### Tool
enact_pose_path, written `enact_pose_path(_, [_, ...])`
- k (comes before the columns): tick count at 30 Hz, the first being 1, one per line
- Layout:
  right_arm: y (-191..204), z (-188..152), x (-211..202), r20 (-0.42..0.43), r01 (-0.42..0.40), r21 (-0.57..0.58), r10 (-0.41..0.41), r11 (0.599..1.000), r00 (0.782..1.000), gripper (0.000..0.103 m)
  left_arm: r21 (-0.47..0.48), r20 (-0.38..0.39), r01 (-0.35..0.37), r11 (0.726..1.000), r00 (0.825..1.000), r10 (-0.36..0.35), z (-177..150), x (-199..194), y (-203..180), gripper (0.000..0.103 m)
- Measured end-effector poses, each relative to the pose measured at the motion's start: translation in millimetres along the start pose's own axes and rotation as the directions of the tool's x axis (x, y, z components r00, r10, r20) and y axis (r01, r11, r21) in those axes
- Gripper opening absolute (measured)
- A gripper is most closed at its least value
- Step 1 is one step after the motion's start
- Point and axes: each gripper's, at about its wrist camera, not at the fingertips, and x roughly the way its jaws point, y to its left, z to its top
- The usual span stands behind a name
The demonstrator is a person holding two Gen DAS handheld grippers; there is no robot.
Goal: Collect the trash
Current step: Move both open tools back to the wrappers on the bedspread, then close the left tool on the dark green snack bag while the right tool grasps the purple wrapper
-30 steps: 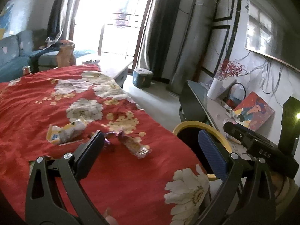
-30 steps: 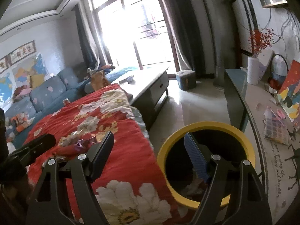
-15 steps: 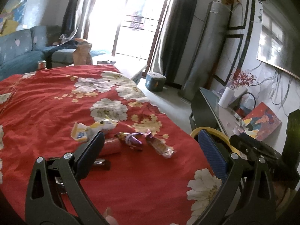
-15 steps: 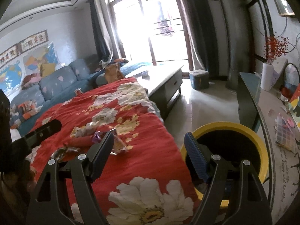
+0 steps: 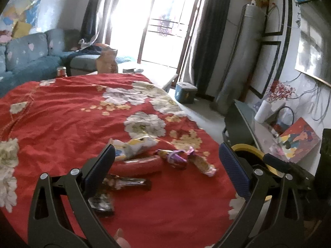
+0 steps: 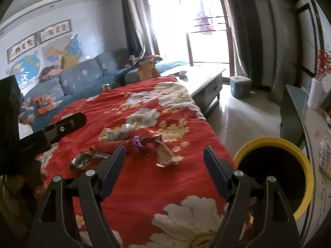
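Observation:
Several snack wrappers lie in a cluster on the red flowered cloth (image 5: pixel 62 124): a yellow-and-white packet (image 5: pixel 134 146), a red tube (image 5: pixel 142 165), a purple wrapper (image 5: pixel 175 158), a gold one (image 5: pixel 202 163) and a dark brown one (image 5: pixel 126 183). My left gripper (image 5: pixel 165 170) hangs open just short of them, with nothing between its fingers. My right gripper (image 6: pixel 164 168) is open too, near the gold wrapper (image 6: pixel 165 155) and the purple wrapper (image 6: pixel 138 142). A yellow-rimmed black bin (image 6: pixel 275 171) stands right of the table.
A blue sofa (image 6: pixel 82 78) runs along the far left. A low white table (image 6: pixel 202 78) and a teal box (image 6: pixel 240 86) stand near the bright glass door. A dark side cabinet (image 5: pixel 238 119) with a vase and a picture flanks the bin.
Both grippers have swung left, away from the bin and toward the wrappers, which now sit in the centre of both views. The jaws have stayed open.

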Motion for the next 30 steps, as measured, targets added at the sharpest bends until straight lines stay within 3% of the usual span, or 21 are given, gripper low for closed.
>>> enact_pose_path(19, [41,-2,60,-0.113,-0.084,-0.102,0.073,0.991,0.991,0.074,-0.040,-0.076,-0.112,0.993,0.991,0.109,-16,-7,64,0.092])
enact_pose_path(30, [45,1,99,-0.169,-0.073,-0.123,0.051,0.990,0.984,0.060,-0.059,-0.166,-0.123,0.991,0.980,0.111,-40,-1,95,0.092])
